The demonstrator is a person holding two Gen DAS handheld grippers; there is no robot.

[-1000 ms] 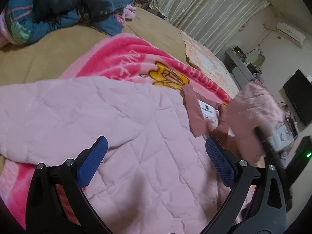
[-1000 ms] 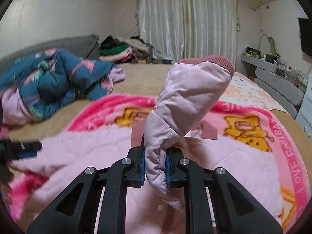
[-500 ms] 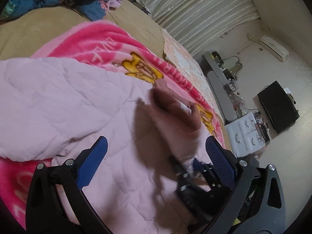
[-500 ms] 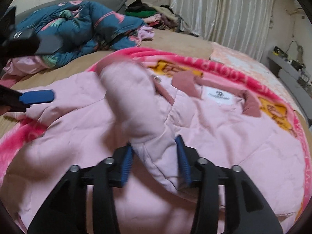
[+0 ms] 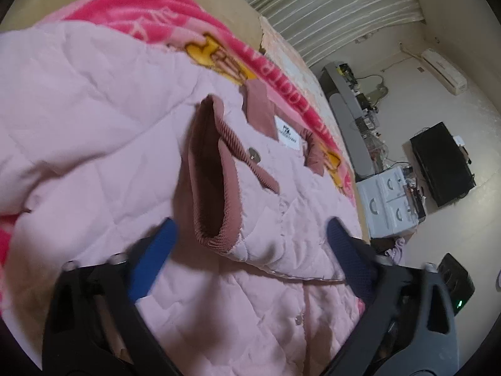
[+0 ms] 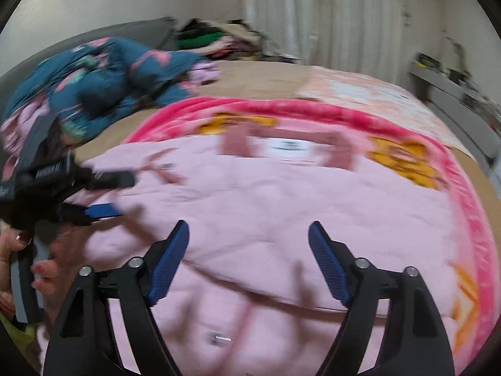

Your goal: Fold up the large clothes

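At the bottom of the left wrist view, the left gripper (image 5: pixel 250 250) is hovering with its blue-padded fingers (image 5: pixel 153 257) spread wide apart, holding nothing. Just beyond and between them, the sleeve (image 5: pixel 219 194) of the pink quilted jacket (image 5: pixel 78 100) is lying folded across the jacket's front, its dark-pink ribbed cuff (image 5: pixel 216 169) gaping open toward the camera. A little farther, in the centre of the frame, a white label (image 5: pixel 288 133) is showing inside the dusty-pink collar (image 5: pixel 260 106). The jacket is lying spread flat on a hot-pink cartoon blanket (image 5: pixel 175 9) that is covering the bed. In the right part of the frame, beyond the bed's edge, a white drawer unit (image 5: pixel 388 200) and a black television (image 5: pixel 441 163) are standing against the wall, with an air conditioner (image 5: pixel 443 67) mounted high in the upper right.

At the bottom of the right wrist view, which is motion-blurred, the right gripper (image 6: pixel 249 263) is also hanging wide open and empty above the jacket's (image 6: pixel 281 200) lower front. At the left edge, the left gripper (image 6: pixel 94 194) is showing from the side, with the person's hand (image 6: pixel 40 269) wrapped around its handle. Farther back, in the upper left, a teal floral quilt (image 6: pixel 103 81) is lying heaped on the bed, and striped curtains (image 6: pixel 338 15) are hanging at the top of the frame.
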